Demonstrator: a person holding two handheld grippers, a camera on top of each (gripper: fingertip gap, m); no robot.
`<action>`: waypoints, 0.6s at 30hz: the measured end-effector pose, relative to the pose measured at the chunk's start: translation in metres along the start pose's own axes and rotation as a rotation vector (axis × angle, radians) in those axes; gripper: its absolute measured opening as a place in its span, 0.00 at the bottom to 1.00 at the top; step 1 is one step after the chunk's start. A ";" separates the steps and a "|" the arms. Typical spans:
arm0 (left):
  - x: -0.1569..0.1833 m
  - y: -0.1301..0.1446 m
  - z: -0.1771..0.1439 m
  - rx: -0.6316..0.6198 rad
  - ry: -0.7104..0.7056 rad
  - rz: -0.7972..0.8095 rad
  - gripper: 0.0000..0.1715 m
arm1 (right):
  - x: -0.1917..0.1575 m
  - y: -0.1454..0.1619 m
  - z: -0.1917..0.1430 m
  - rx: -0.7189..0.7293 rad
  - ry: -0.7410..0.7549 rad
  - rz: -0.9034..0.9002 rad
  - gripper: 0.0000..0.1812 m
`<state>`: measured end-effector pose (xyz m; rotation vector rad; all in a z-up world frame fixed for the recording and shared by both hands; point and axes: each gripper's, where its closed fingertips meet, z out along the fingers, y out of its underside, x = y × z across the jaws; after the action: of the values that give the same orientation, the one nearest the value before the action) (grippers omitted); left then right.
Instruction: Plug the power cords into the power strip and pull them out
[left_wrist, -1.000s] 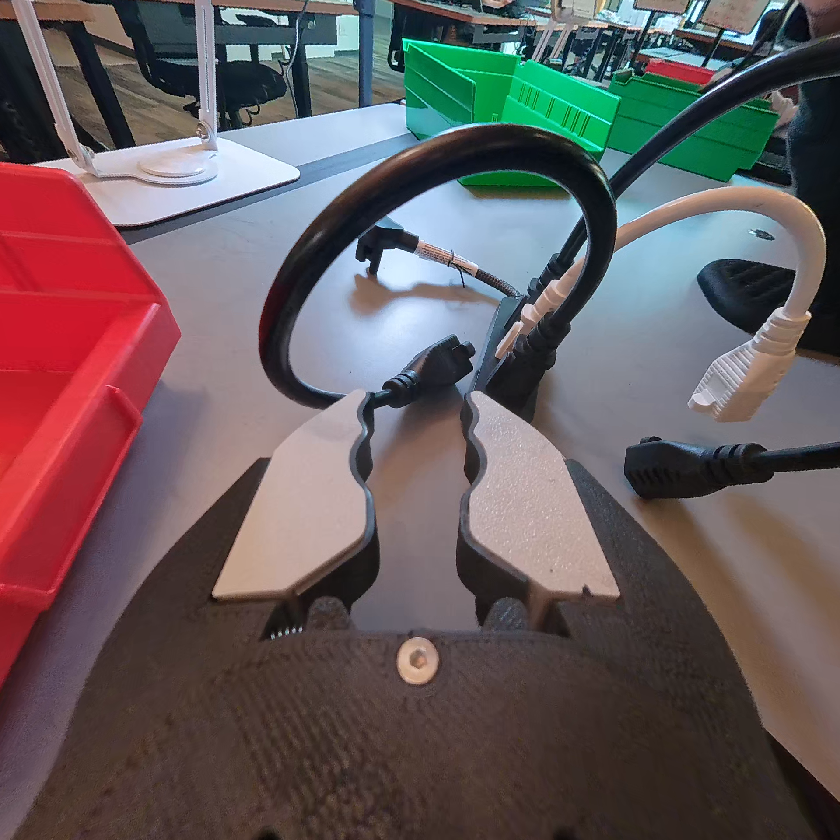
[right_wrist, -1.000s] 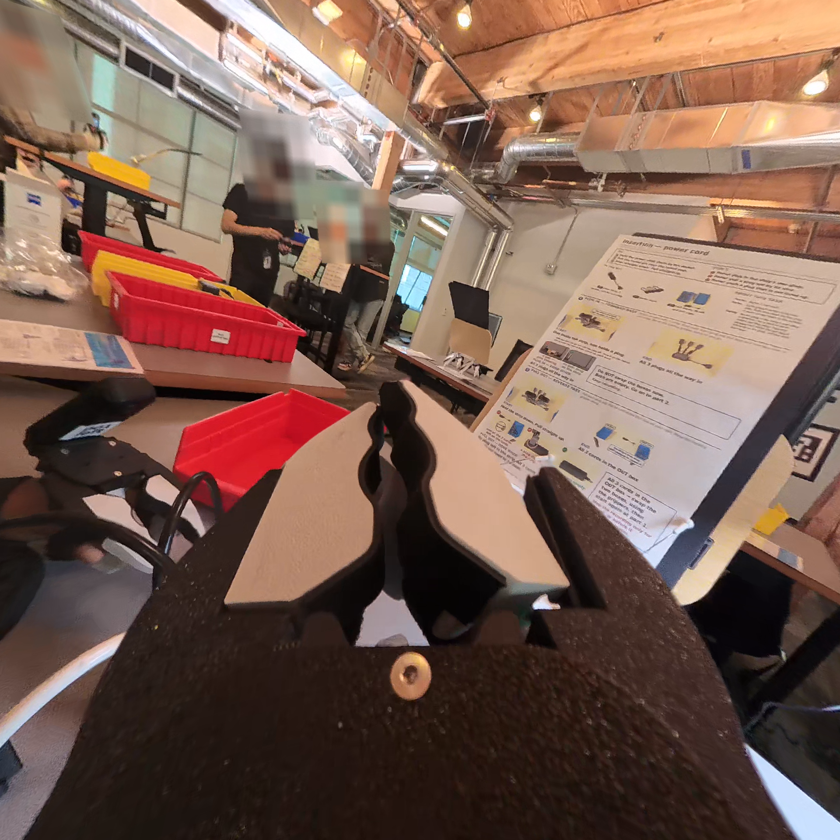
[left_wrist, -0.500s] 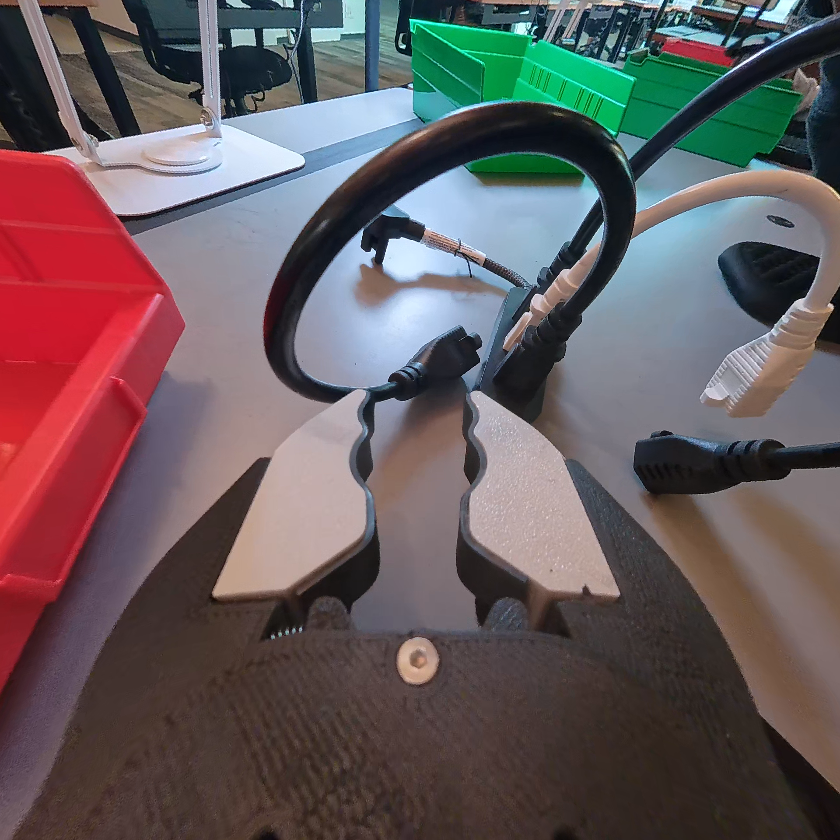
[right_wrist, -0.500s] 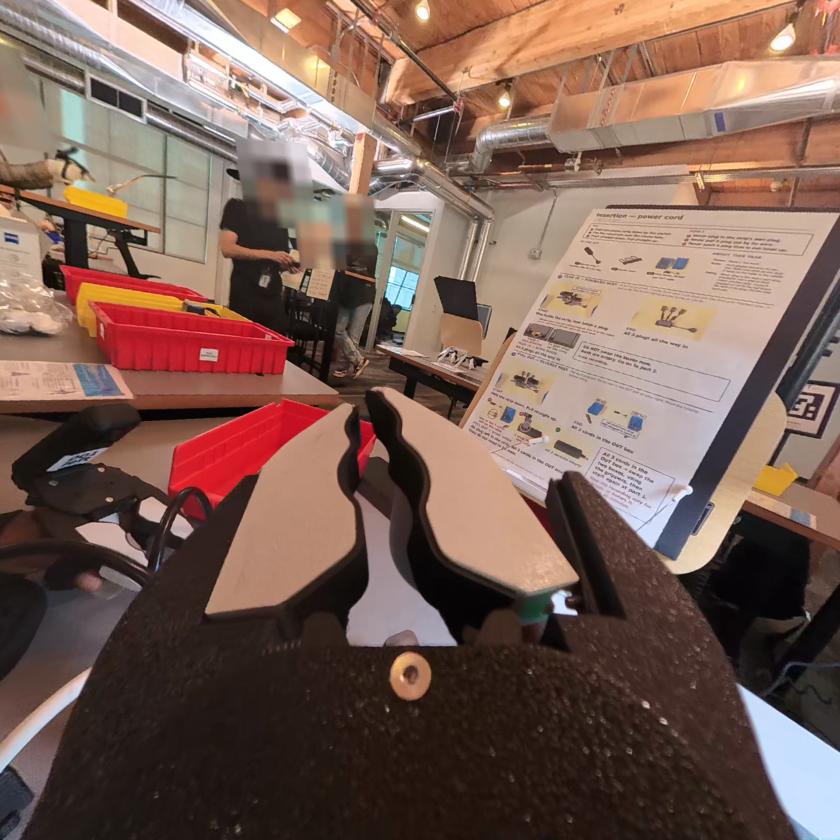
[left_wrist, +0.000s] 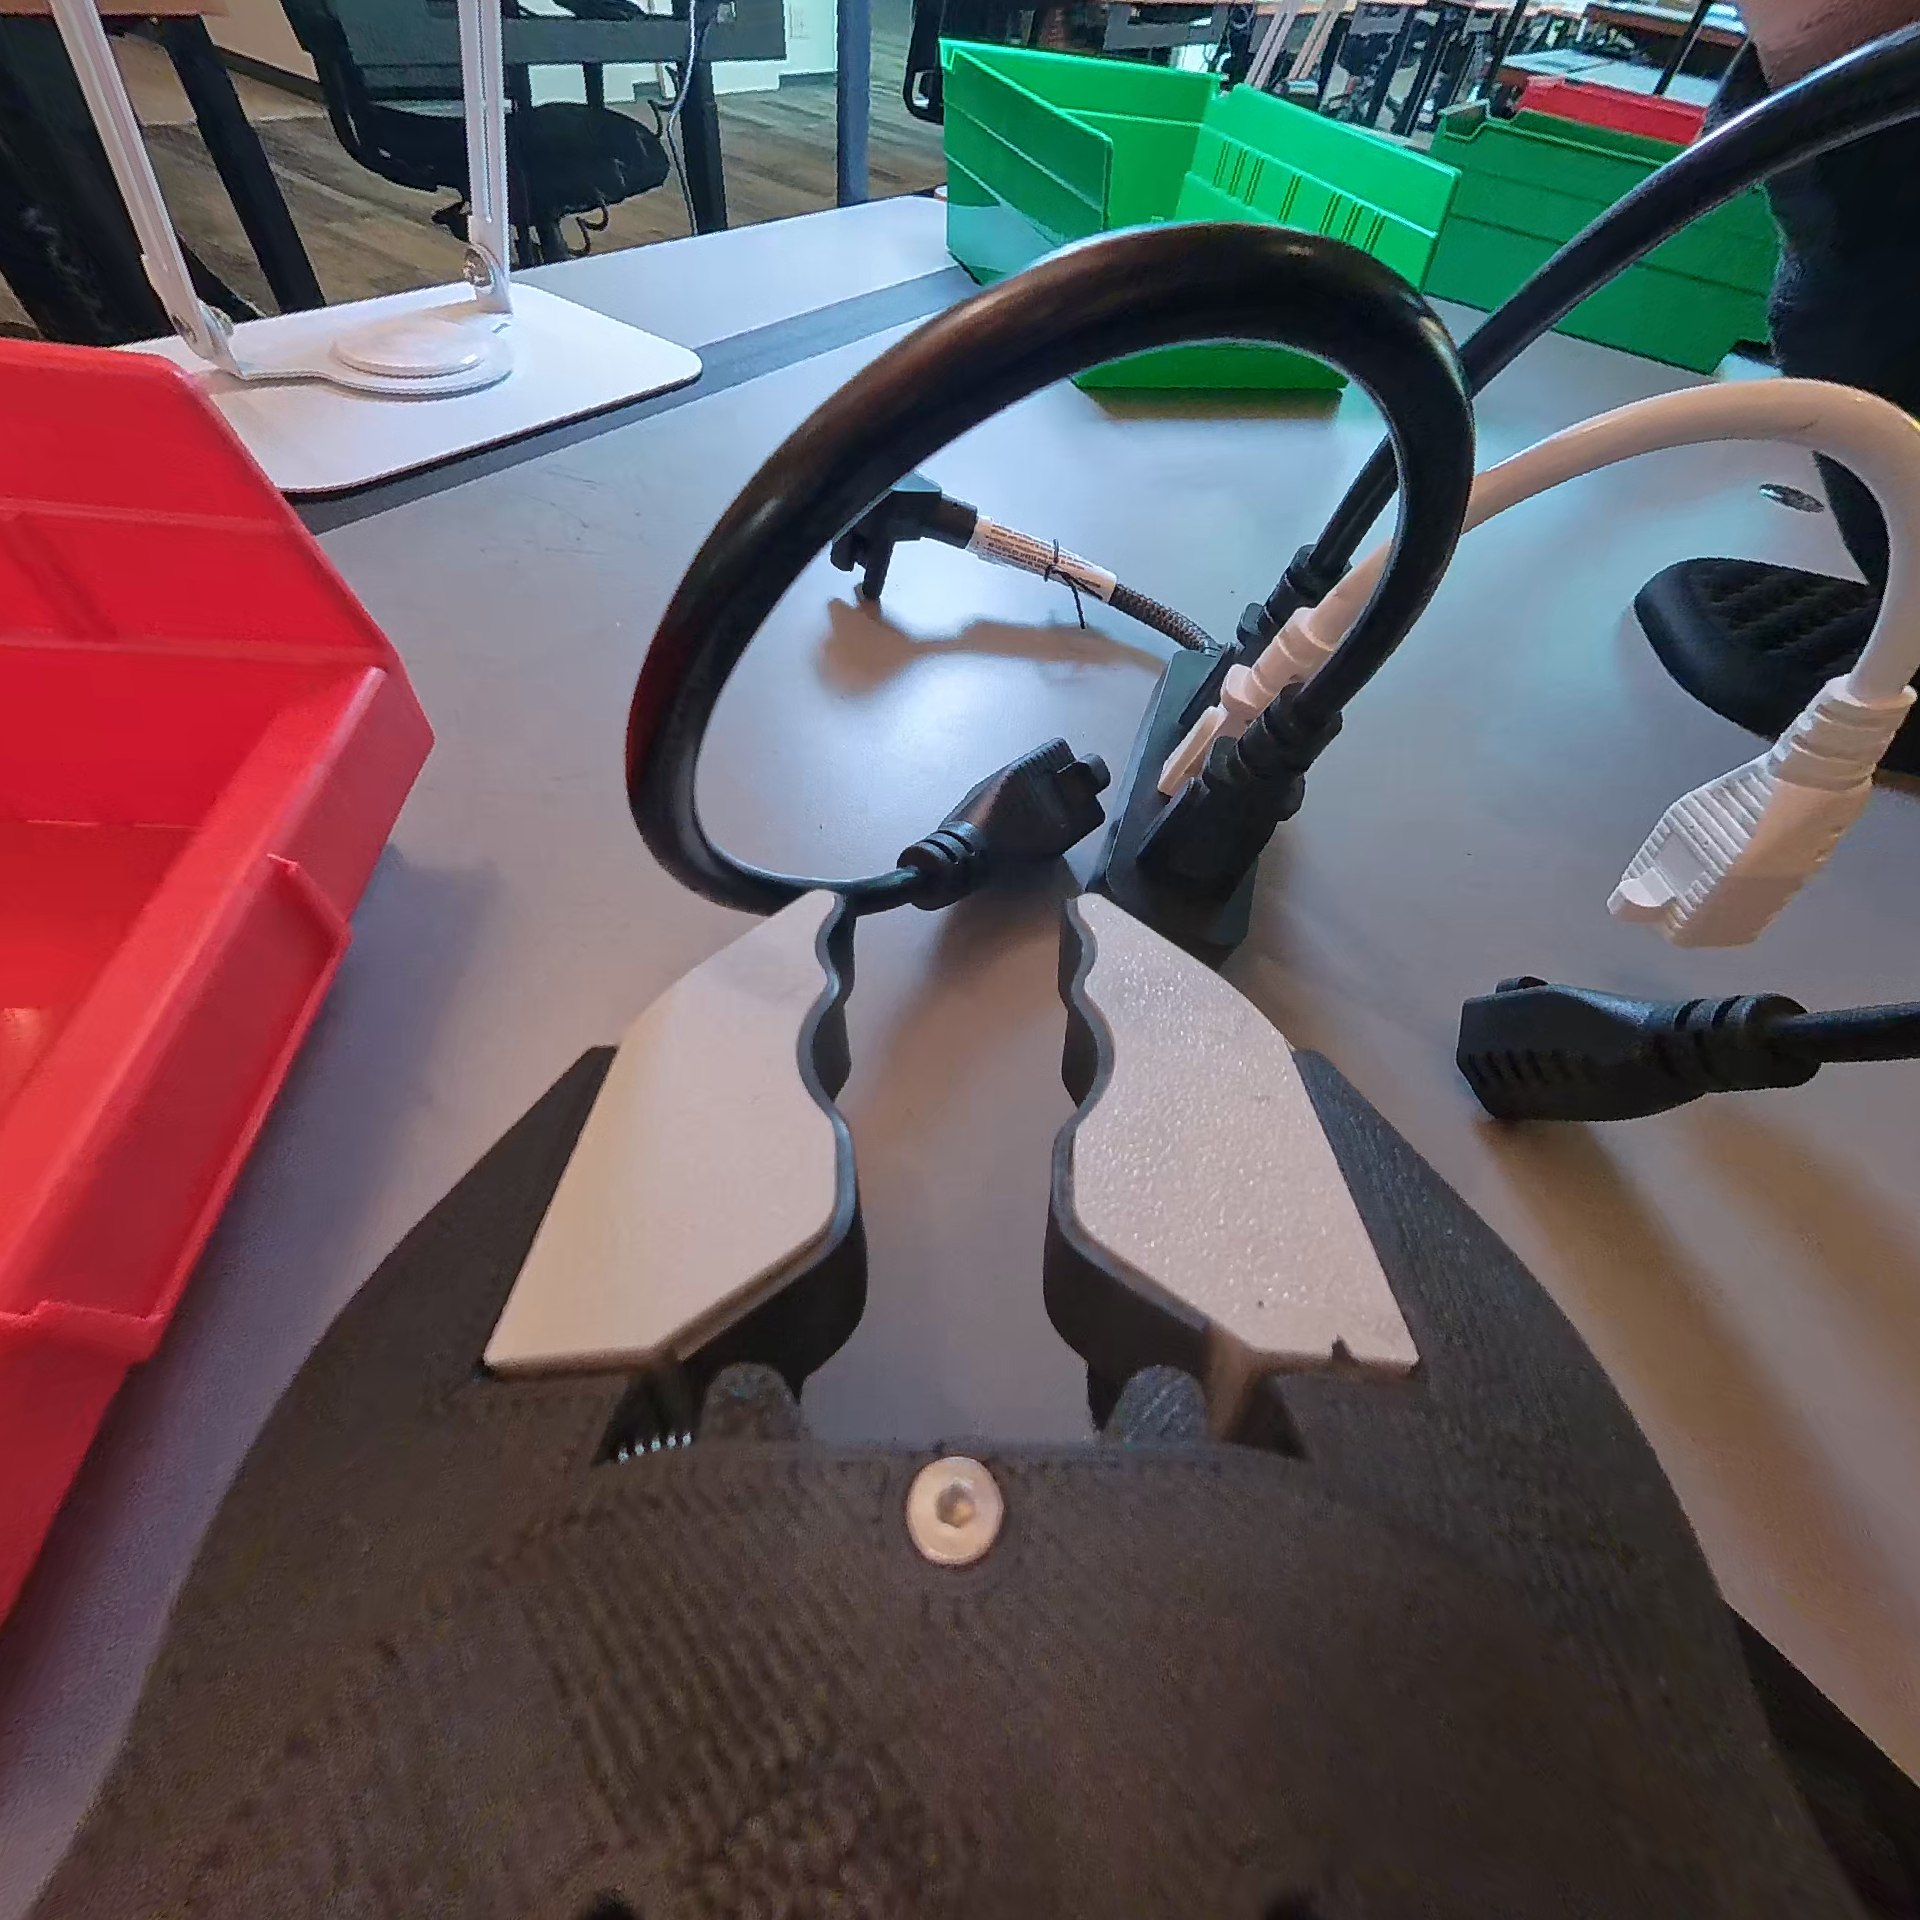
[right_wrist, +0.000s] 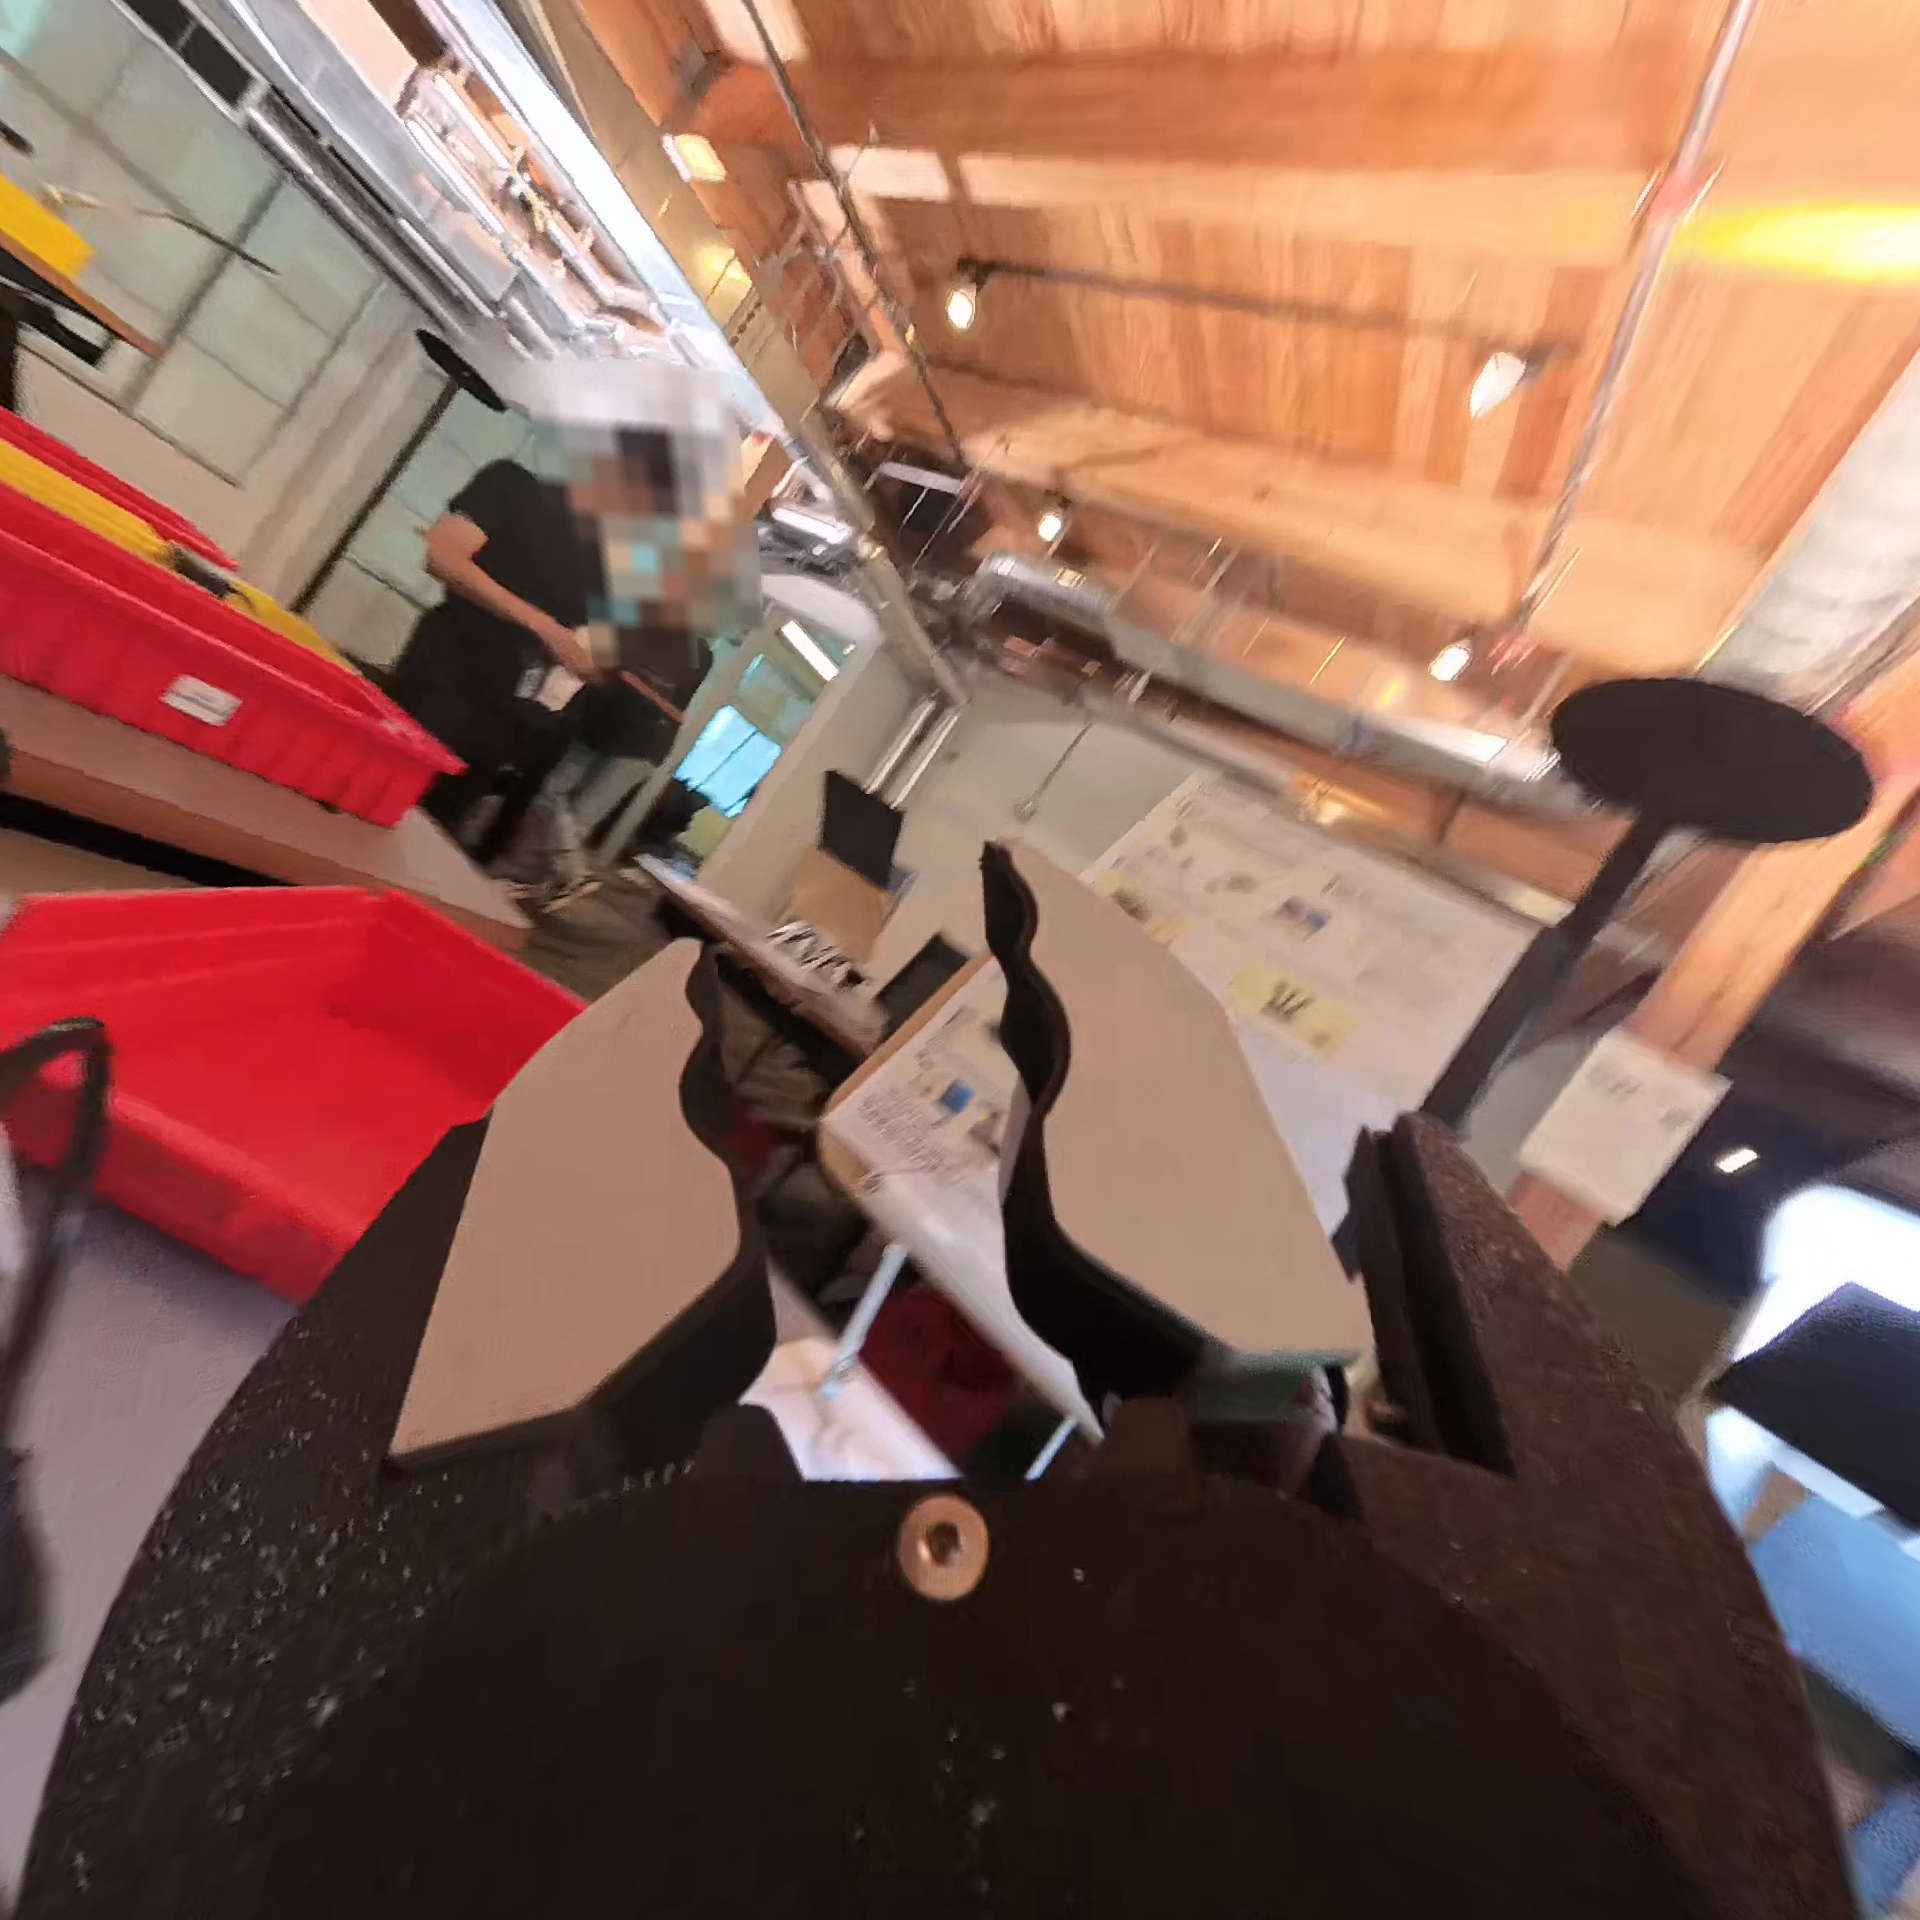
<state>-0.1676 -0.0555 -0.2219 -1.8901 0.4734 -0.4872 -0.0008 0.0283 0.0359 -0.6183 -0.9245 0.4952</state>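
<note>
Power strip: black, flat on the grey table, two black plugs and a white one seated in it.
Looped black cord: its free connector lies just beside the strip.
Left gripper: fingers apart, empty, near that connector.
Right gripper: raised, fingers apart, empty.
Red bin: left.

We're in an open workshop-style lab: exposed wooden ceiling with metal ducts overhead. Rows of work tables carry red bins and green bins, and an instruction board stands nearby.
</note>
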 end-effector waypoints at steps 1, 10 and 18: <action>0.000 0.000 0.000 0.000 -0.001 0.001 0.22 | -0.001 -0.008 -0.002 0.048 0.021 -0.063 0.42; 0.000 0.000 0.000 0.001 -0.005 -0.002 0.22 | -0.013 -0.046 -0.010 0.203 -0.021 -0.038 0.57; -0.001 0.000 -0.001 -0.001 -0.003 -0.003 0.22 | -0.016 -0.062 -0.014 0.235 -0.040 -0.058 0.52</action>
<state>-0.1686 -0.0559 -0.2221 -1.8922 0.4690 -0.4863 0.0104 -0.0306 0.0625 -0.3690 -0.9039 0.5559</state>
